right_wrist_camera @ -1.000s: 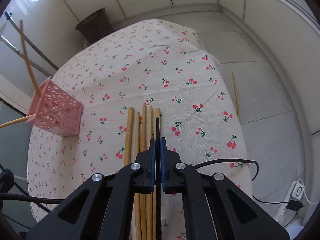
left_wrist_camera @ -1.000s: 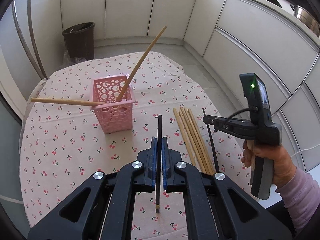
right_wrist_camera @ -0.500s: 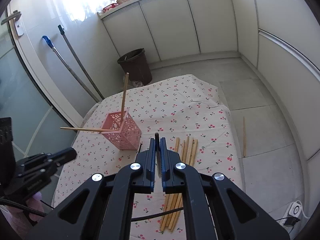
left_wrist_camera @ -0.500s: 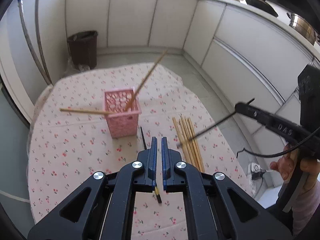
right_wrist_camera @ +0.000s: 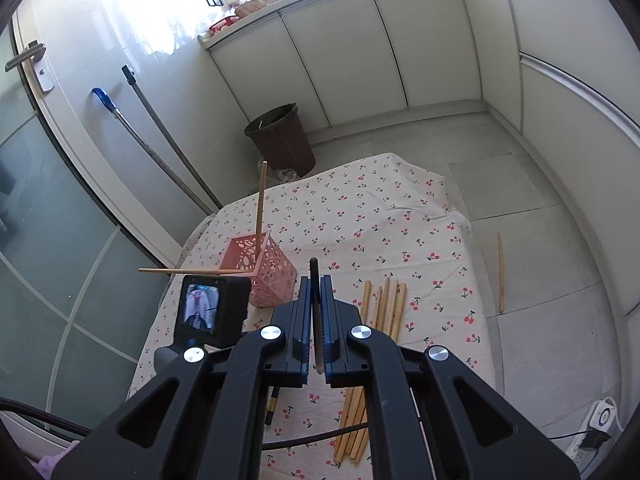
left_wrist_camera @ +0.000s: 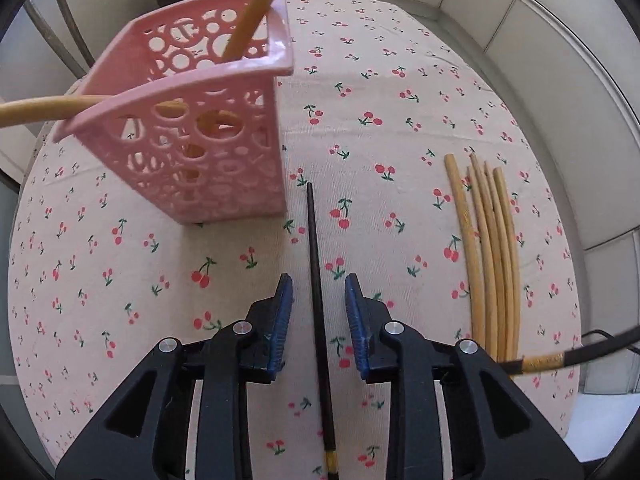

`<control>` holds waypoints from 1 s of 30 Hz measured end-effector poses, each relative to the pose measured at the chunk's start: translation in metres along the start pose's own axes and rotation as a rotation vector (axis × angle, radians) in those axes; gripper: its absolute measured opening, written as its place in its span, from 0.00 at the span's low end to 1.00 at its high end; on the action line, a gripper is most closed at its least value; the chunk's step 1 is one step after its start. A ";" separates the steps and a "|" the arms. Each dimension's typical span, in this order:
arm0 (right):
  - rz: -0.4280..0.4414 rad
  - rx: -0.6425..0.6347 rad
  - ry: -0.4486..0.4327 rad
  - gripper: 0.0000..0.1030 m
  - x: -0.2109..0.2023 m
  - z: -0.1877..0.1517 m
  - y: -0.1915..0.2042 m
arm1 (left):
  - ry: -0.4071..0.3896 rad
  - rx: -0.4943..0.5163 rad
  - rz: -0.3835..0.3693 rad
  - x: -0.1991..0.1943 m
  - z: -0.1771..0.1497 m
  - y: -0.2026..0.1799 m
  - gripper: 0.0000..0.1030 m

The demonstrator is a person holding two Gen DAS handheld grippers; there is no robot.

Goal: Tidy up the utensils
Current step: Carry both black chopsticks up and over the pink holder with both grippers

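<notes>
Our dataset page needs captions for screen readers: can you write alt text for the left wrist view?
The open left gripper straddles a black chopstick lying on a cherry-print tablecloth, pads clear of it. A pink perforated holder with two wooden chopsticks stands behind, and loose wooden chopsticks lie right.

Two black handheld grippers with blue pads

Left gripper (left_wrist_camera: 318,312) and right gripper (right_wrist_camera: 316,322) share black angular linkages, round silver screws and ribbed blue pads (left_wrist_camera: 280,320). A black cable (right_wrist_camera: 312,438) trails below; a lilac sleeve (right_wrist_camera: 52,466) shows bottom left.
</notes>
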State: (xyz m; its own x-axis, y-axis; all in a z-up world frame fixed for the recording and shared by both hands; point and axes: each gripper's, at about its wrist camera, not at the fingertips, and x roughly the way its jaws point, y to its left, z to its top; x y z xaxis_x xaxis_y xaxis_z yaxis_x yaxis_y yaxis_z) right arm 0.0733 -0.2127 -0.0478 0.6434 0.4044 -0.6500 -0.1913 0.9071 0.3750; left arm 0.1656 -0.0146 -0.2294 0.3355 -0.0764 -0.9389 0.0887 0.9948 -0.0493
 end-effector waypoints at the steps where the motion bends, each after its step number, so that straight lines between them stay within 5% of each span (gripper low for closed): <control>1: 0.004 0.002 0.002 0.05 0.000 0.000 -0.001 | -0.033 0.015 0.028 0.001 0.002 -0.004 0.26; 5: 0.008 -0.004 0.015 0.05 0.002 0.000 -0.002 | -0.050 0.091 0.066 0.003 0.000 -0.022 0.04; 7: 0.014 -0.003 0.020 0.05 0.002 0.000 -0.002 | -0.053 0.123 0.072 0.001 -0.007 -0.026 0.04; 10: 0.027 -0.003 0.022 0.05 0.001 0.000 0.001 | -0.038 0.075 -0.024 -0.013 -0.016 -0.010 0.04; 16: 0.059 -0.034 -0.020 0.05 -0.010 0.003 0.020 | -0.232 -0.019 -0.222 -0.103 -0.030 0.040 0.04; 30: 0.113 -0.057 -0.177 0.05 -0.042 0.047 0.072 | -0.501 -0.009 -0.151 -0.232 -0.032 0.053 0.04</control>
State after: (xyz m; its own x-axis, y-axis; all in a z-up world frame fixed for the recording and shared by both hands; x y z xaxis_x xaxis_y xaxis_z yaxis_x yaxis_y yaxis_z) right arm 0.0675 -0.1702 0.0374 0.7346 0.4816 -0.4780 -0.3079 0.8643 0.3977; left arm 0.0621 0.0582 -0.0249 0.7275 -0.2395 -0.6429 0.1632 0.9706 -0.1770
